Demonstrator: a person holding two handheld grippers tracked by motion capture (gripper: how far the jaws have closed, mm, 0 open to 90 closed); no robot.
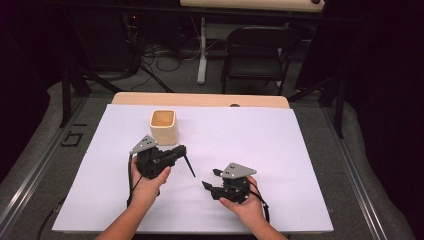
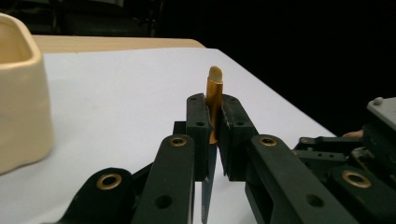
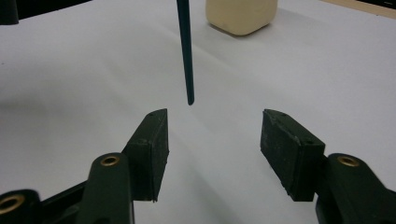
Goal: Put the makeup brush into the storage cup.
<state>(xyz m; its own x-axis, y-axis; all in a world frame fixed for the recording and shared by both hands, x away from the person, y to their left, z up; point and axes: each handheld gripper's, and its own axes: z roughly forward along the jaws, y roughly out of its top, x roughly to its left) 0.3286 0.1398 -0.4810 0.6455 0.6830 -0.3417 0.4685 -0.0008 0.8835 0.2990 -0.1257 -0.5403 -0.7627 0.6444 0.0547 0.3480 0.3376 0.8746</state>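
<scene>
Worktop (image 1: 280,150) carries a cream cup (image 1: 163,127) at far left, mouth up, ready to receive. Left gripper (image 1: 181,152), just near of the cup, has its jaws clamped on a thin dark pencil (image 1: 189,166) that slants toward the right gripper (image 1: 210,179). The right gripper's jaws stand apart, empty. In the left gripper view the pencil's lower end is cut off.

No readable text, label, brand, number or sign appears anywhere.
</scene>
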